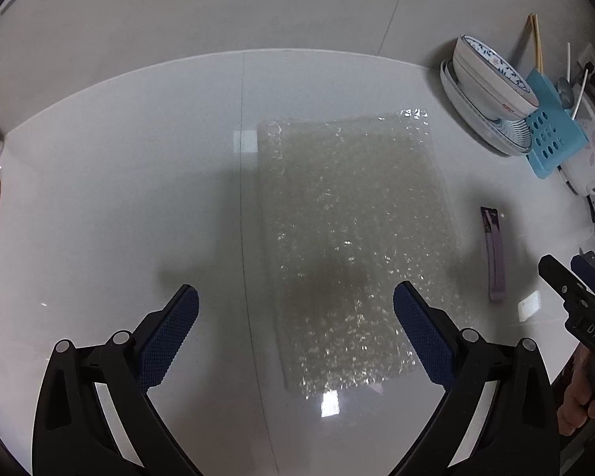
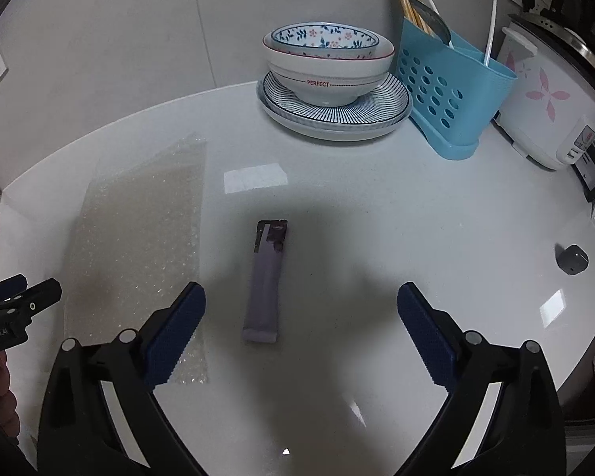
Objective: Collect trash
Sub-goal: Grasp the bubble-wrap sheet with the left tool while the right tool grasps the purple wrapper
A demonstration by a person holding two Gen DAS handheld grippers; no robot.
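Note:
A clear sheet of bubble wrap (image 1: 349, 246) lies flat on the white countertop (image 1: 119, 182). My left gripper (image 1: 295, 301) hovers open over its near left part, nothing between the fingers. To the sheet's right lies a torn purple sachet wrapper (image 1: 495, 254). In the right wrist view that wrapper (image 2: 266, 281) lies lengthwise between the spread fingers of my open right gripper (image 2: 300, 297), a little ahead of the tips. The bubble wrap (image 2: 139, 246) lies to its left. Each gripper shows at the edge of the other's view, the right one (image 1: 567, 293) and the left one (image 2: 16, 305).
Stacked floral bowls (image 2: 325, 63) on striped plates (image 2: 337, 111) stand at the back. A blue perforated utensil holder (image 2: 448, 87) with chopsticks and spoons is beside them, then a white rice cooker (image 2: 551, 103). A small dark object (image 2: 572, 258) lies far right. The counter edge curves near right.

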